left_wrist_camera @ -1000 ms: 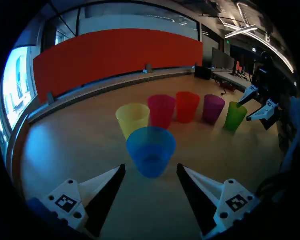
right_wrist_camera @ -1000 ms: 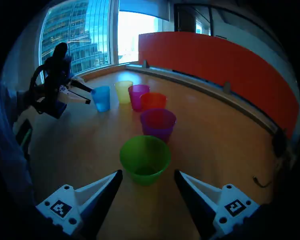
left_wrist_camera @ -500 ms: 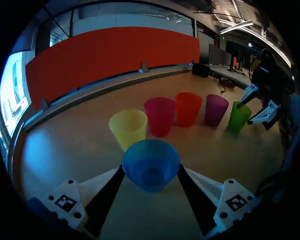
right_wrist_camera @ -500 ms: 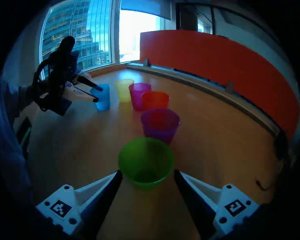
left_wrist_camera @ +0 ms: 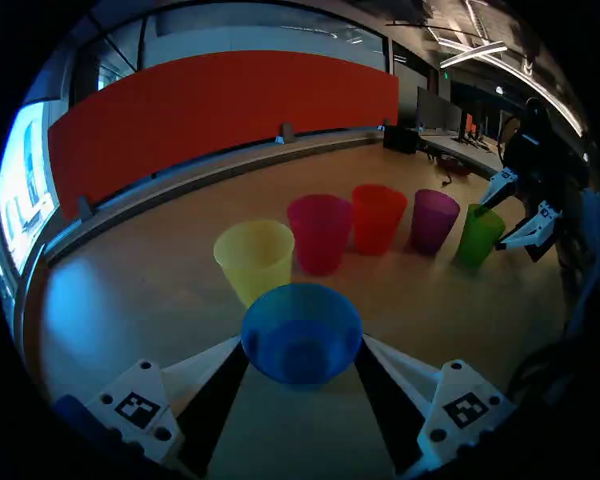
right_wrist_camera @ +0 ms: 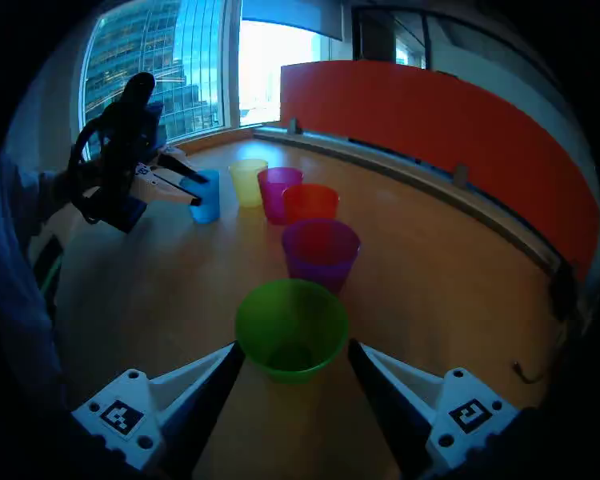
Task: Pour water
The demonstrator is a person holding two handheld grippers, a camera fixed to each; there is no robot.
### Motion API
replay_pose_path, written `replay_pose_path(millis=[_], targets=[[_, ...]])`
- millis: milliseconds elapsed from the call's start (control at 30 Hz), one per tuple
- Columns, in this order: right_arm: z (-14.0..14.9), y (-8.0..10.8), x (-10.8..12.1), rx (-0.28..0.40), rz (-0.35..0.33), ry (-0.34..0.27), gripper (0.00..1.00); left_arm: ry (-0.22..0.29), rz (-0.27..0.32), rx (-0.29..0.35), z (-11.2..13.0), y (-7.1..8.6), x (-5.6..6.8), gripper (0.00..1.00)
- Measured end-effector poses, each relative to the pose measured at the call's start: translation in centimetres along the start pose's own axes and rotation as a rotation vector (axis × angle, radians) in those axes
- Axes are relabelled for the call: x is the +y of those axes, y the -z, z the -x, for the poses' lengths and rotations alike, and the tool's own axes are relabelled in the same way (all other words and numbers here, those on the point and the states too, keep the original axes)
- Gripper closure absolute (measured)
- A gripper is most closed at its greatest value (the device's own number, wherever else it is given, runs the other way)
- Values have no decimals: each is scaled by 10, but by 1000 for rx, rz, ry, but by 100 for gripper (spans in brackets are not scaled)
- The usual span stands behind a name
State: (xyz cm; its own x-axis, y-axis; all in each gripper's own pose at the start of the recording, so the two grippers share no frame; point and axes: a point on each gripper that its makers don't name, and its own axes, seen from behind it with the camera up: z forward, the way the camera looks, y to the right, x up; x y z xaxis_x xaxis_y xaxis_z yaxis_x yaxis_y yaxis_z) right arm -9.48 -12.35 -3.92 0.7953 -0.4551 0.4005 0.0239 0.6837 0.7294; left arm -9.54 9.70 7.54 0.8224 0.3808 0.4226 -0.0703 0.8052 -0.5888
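A row of plastic cups stands on the wooden floor. In the left gripper view the blue cup point(left_wrist_camera: 302, 332) sits between the fingertips of my left gripper point(left_wrist_camera: 300, 352), which is open, with a finger close by each side of it. In the right gripper view the green cup point(right_wrist_camera: 292, 326) stands between the open fingers of my right gripper point(right_wrist_camera: 294, 348). That view also has the left gripper point(right_wrist_camera: 194, 189) around the blue cup point(right_wrist_camera: 207, 196) farther off. The right gripper point(left_wrist_camera: 502, 216) straddles the green cup point(left_wrist_camera: 478, 234) in the left gripper view.
Between the two end cups stand a yellow cup point(left_wrist_camera: 254, 258), a pink cup point(left_wrist_camera: 320, 232), an orange cup point(left_wrist_camera: 378, 216) and a purple cup point(left_wrist_camera: 433, 220). A long red wall panel point(left_wrist_camera: 220, 104) runs behind. Windows point(right_wrist_camera: 164, 72) lie to the far left, and a cable point(right_wrist_camera: 528, 368) lies on the floor.
My left gripper moved forward until the blue cup came between its fingertips. My right gripper crept forward around the green cup. No cup has been moved from its place.
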Motion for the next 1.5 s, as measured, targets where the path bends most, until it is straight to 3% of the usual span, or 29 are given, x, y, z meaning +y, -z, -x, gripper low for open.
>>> replay_pose_path(millis=[500,667,900,1200,1500], targets=[[-9,-15,-4,20,-14,2,0,-1,-1,-1,-1,0,-1,13],[-11,-17,-2,26,-8,9,8,-7,-5,1,-1,1,-1,14],[-19,-14,-1,52,-5,18,9,-4,-10,13,-4,4,0,13],[-40,0,-1,105,5,24,9,21,-13,70,-23,20,5,14],[-76,19,0,175,13,45,9,5,-41,145,-55,47,7,14]])
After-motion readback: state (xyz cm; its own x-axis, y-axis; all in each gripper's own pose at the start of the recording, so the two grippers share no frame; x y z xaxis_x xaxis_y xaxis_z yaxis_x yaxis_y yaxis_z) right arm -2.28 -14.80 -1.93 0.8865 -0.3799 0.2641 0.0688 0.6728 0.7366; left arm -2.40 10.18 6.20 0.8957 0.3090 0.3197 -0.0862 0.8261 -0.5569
